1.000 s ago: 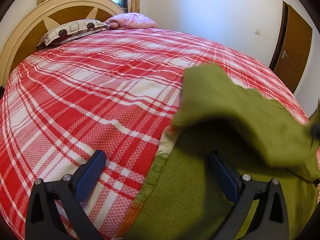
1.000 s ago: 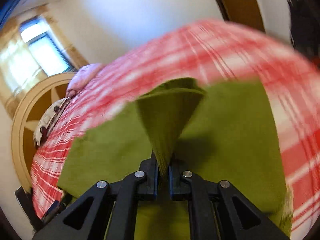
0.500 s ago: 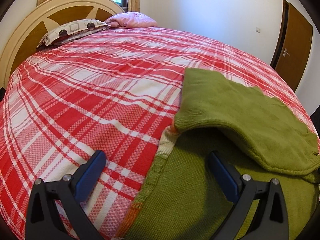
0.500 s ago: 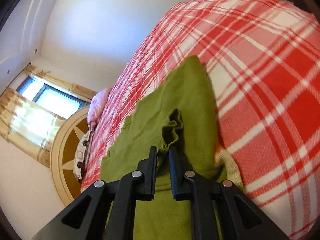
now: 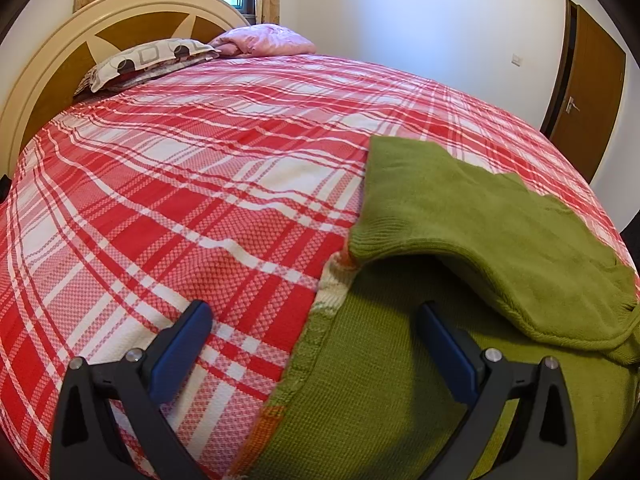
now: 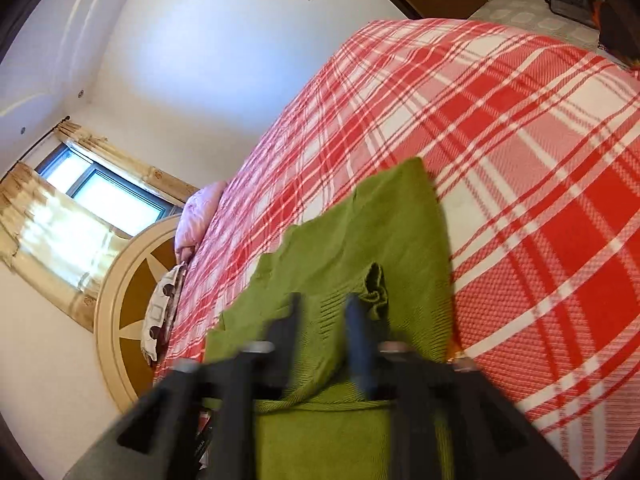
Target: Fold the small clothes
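A green knitted sweater (image 5: pixel 400 392) lies on the red plaid bed cover, its sleeve (image 5: pixel 472 216) folded over the body. My left gripper (image 5: pixel 316 340) hovers wide open over the sweater's left edge, with nothing between its blue pads. In the right wrist view the same sweater (image 6: pixel 360 248) lies below my right gripper (image 6: pixel 324 312), whose jaws are opening. A gap shows between its fingers, and a bunched bit of green knit (image 6: pixel 376 288) sits just beyond them, free of the pads.
The bed cover (image 5: pixel 180 184) stretches far to the left and ahead. Pillows (image 5: pixel 148 60) and a pink quilt (image 5: pixel 264 40) lie by the rounded headboard (image 5: pixel 60 60). A brown door (image 5: pixel 588 96) stands at the right wall. A curtained window (image 6: pixel 100 200) is behind the headboard.
The right gripper carried the green sleeve across and laid it on the sweater, then its jaws parted and let go of the fabric. The left gripper stayed still and open.
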`<state>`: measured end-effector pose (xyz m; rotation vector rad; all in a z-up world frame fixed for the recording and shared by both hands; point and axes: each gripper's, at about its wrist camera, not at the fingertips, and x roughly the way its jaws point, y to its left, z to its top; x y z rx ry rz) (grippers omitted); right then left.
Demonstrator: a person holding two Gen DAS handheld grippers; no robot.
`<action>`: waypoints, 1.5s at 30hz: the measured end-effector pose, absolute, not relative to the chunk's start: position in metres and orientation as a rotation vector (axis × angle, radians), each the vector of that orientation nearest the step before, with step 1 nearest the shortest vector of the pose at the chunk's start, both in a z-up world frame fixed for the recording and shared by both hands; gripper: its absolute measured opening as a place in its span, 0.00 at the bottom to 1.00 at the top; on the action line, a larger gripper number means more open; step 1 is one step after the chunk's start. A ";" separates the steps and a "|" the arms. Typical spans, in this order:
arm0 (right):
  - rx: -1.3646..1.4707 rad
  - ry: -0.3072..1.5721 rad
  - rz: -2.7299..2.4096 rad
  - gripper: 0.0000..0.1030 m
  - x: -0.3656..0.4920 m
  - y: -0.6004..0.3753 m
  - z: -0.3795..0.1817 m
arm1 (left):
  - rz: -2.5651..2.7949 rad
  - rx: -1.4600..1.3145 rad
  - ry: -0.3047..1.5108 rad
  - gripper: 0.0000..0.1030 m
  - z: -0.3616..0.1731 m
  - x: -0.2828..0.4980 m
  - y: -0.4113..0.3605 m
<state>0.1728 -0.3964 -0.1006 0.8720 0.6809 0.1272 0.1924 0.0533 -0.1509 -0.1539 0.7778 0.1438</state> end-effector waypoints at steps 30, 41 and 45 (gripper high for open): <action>-0.046 0.824 -0.116 0.16 0.236 -0.328 -0.114 | 0.259 -0.136 0.838 1.00 -0.147 0.216 0.065; 0.262 0.678 -0.201 0.41 0.162 -0.384 -0.074 | 0.284 -0.151 0.830 1.00 -0.136 0.198 0.078; 0.292 0.658 -0.168 0.41 0.152 -0.378 -0.063 | 0.243 -0.002 0.797 1.00 -0.130 0.196 0.053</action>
